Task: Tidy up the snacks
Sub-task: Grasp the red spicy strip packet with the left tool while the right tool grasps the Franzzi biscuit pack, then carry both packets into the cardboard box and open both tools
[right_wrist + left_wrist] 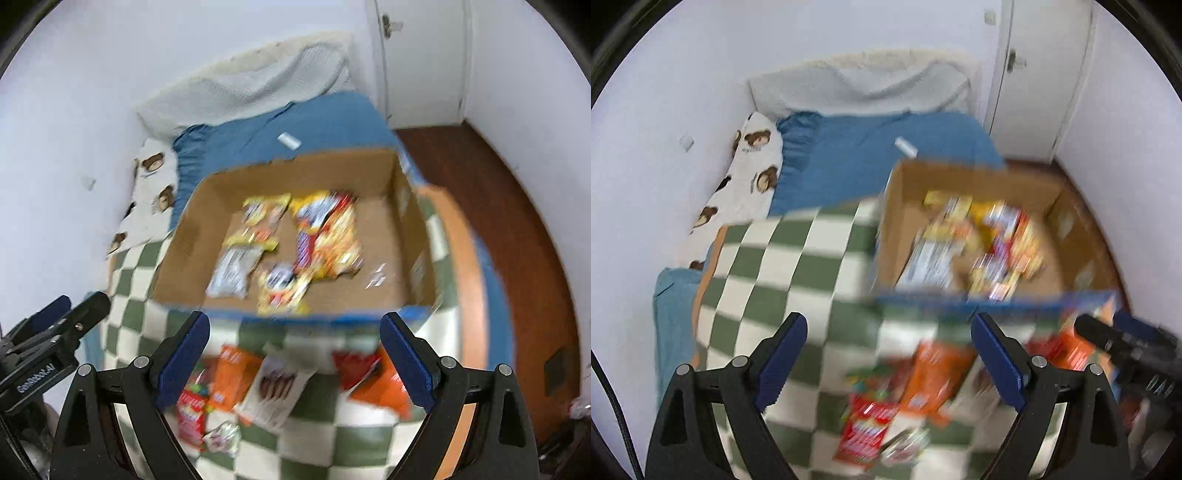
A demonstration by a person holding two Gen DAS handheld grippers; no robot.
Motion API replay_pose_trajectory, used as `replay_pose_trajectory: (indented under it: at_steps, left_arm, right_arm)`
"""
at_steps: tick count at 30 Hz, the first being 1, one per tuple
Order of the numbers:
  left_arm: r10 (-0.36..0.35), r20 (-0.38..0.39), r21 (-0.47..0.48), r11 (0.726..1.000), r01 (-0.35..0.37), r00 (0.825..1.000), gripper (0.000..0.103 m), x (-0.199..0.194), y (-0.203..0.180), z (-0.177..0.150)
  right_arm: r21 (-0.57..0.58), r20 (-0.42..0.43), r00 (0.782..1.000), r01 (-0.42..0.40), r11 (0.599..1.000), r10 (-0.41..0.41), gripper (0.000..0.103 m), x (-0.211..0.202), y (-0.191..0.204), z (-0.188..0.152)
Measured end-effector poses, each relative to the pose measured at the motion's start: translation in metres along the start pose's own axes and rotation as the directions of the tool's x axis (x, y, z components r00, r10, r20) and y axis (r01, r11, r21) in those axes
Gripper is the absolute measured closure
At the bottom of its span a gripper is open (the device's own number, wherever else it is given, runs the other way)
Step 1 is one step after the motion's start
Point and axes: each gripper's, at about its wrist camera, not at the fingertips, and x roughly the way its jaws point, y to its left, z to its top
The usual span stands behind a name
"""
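My left gripper (888, 334) hangs spread and empty over the checkered blanket (783, 258). Loose snack packets (236, 384) lie along its near edge; further packets fill the cardboard box (402, 206). My right gripper (295, 334) gapes wide, holding nothing.

Both wrist views look down and forward from above a bed, each framed at the bottom by its own 2 blue-padded black fingers. The left wrist view sits further left, with the open brown cardboard box (979, 229) off to its right and the green-and-white checkered blanket (783, 266) filling the middle. The right wrist view faces the same box (295, 236) almost head-on. Both share the box, the blanket (332, 443), the loose snack packets (905, 398) (266, 391) and the blue sheet (886, 147) (314, 122). Motion blur softens everything close.
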Motion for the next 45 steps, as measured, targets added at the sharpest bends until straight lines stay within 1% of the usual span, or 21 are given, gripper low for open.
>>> replay_pose_trajectory:
  at_steps: [2,3,4,6,8,10,11,12,13,14,15,18,20,22,24,27,29,35,38,40,45]
  left_arm:
    - [0.042,-0.073,0.051,0.998,-0.038,0.996,0.012,0.025,0.006,-0.032]
    - [0.058,-0.133,0.072,0.996,-0.049,0.989,0.012,0.043,0.009,-0.050]
    - [0.060,-0.214,0.082,0.996,-0.043,0.975,0.012,0.065,0.015,-0.070]
    - [0.055,-0.307,0.083,0.996,-0.031,0.950,0.012,0.095,0.020,-0.096]
    - [0.058,-0.373,0.099,0.995,-0.022,0.926,0.012,0.125,0.020,-0.119]
    - [0.032,-0.425,0.088,0.996,0.006,0.905,0.012,0.145,0.018,-0.131]
    - [0.013,-0.445,0.072,0.997,0.021,0.895,0.012,0.154,0.017,-0.136]
    - [-0.004,-0.454,0.060,0.998,0.034,0.891,0.013,0.161,0.015,-0.139]
    - [-0.017,-0.451,0.048,0.998,0.044,0.892,0.026,0.165,0.014,-0.140]
    - [-0.022,-0.442,0.036,0.998,0.042,0.897,0.036,0.166,0.015,-0.141]
    - [-0.027,-0.437,0.018,0.999,0.038,0.899,0.048,0.167,0.017,-0.140]
    - [-0.038,-0.412,-0.041,0.999,0.023,0.910,0.051,0.163,0.030,-0.140]
    - [-0.025,-0.407,-0.071,0.997,-0.004,0.913,0.051,0.156,0.040,-0.146]
    - [-0.021,-0.418,-0.101,0.995,-0.023,0.908,0.051,0.151,0.050,-0.156]
    - [-0.028,-0.443,-0.133,0.991,-0.035,0.896,0.051,0.147,0.057,-0.171]
    - [-0.037,-0.467,-0.153,0.987,-0.039,0.883,0.051,0.146,0.061,-0.188]
    - [-0.032,-0.486,-0.143,0.989,-0.043,0.873,0.050,0.156,0.059,-0.196]
    - [0.022,-0.478,-0.091,0.993,-0.075,0.878,0.048,0.164,0.045,-0.199]
    - [0.006,-0.461,-0.102,0.993,-0.060,0.888,0.053,0.152,0.034,-0.192]
    - [-0.007,-0.438,-0.116,0.992,-0.049,0.899,0.055,0.138,0.027,-0.184]
    - [-0.068,-0.361,-0.165,0.986,0.009,0.930,0.055,0.089,0.015,-0.163]
  right_arm:
    - [0.015,-0.071,0.997,-0.028,0.999,0.029,0.008,0.026,0.003,-0.026]
    - [0.023,-0.096,0.995,-0.035,0.999,0.037,0.010,0.037,0.003,-0.035]
    - [0.033,-0.130,0.991,-0.036,0.999,0.040,0.012,0.056,0.004,-0.049]
    - [0.056,-0.180,0.983,-0.020,0.998,0.030,0.016,0.085,0.004,-0.065]
    - [0.087,-0.204,0.979,-0.012,0.996,0.029,0.015,0.108,0.004,-0.074]
    - [0.108,-0.236,0.971,-0.002,0.994,0.028,0.016,0.132,0.006,-0.081]
    - [0.114,-0.247,0.968,0.000,0.993,0.029,0.016,0.141,0.006,-0.083]
    - [0.114,-0.269,0.963,0.005,0.993,0.026,0.019,0.152,0.009,-0.086]
    - [0.110,-0.282,0.959,0.020,0.994,0.011,0.025,0.159,0.010,-0.087]
    - [0.102,-0.292,0.956,0.033,0.994,-0.002,0.037,0.165,0.011,-0.090]
    - [0.094,-0.296,0.955,0.033,0.995,-0.004,0.040,0.168,0.011,-0.092]
    - [0.027,-0.314,0.949,0.049,0.998,-0.038,0.043,0.171,0.017,-0.100]
    - [-0.070,-0.336,0.938,0.061,0.996,-0.082,0.043,0.168,0.023,-0.112]
    - [-0.146,-0.369,0.922,0.064,0.987,-0.114,0.043,0.163,0.024,-0.131]
    - [-0.188,-0.401,0.906,0.061,0.980,-0.134,0.043,0.158,0.021,-0.149]
    - [-0.220,-0.457,0.877,0.053,0.974,-0.151,0.043,0.150,0.013,-0.188]
    - [-0.214,-0.467,0.872,0.051,0.976,-0.148,0.043,0.150,0.009,-0.202]
    - [-0.113,-0.424,0.897,0.086,0.990,-0.126,0.038,0.161,0.001,-0.214]
    - [-0.124,-0.393,0.905,0.122,0.985,-0.162,0.042,0.163,0.003,-0.217]
    - [-0.136,-0.370,0.916,0.111,0.985,-0.154,0.043,0.155,0.005,-0.222]
    - [-0.091,-0.330,0.941,0.042,0.995,-0.069,0.044,0.125,0.011,-0.218]
